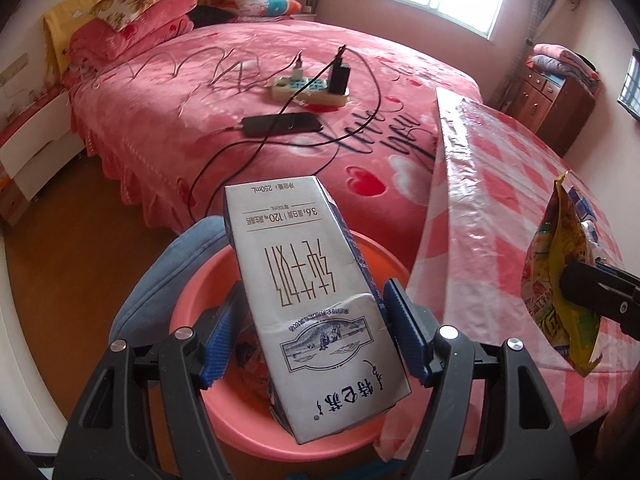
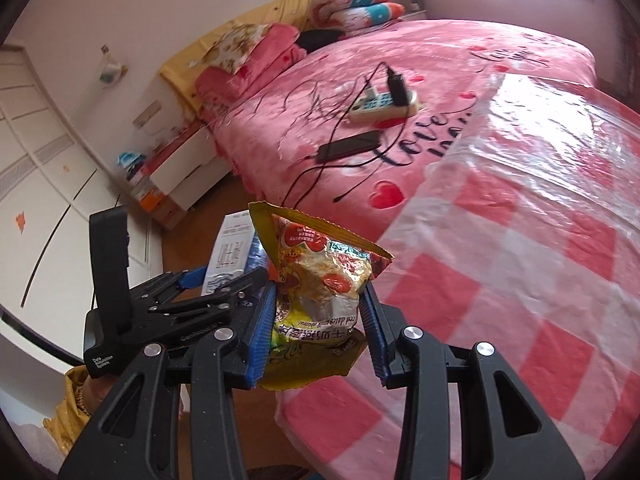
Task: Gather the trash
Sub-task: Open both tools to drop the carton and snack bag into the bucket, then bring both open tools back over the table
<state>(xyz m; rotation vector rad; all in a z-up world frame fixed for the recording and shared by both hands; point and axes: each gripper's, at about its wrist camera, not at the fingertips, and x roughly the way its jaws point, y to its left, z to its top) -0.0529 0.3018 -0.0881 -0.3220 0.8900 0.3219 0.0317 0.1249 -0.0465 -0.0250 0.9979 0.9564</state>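
Our left gripper (image 1: 312, 320) clamps the milk carton (image 1: 308, 304), long axis pointing ahead, directly above the pink basin (image 1: 224, 408). Our right gripper (image 2: 316, 320), further off over the counter (image 2: 520, 280), pinches the snack bag (image 2: 320, 280).

Pink bed (image 1: 208, 128) w/ power strip (image 1: 308, 89), phone (image 1: 282, 123), cables; checked table (image 1: 520, 184)

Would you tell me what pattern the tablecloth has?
The tablecloth is a pink-and-white check under clear plastic, best seen in the right wrist view.
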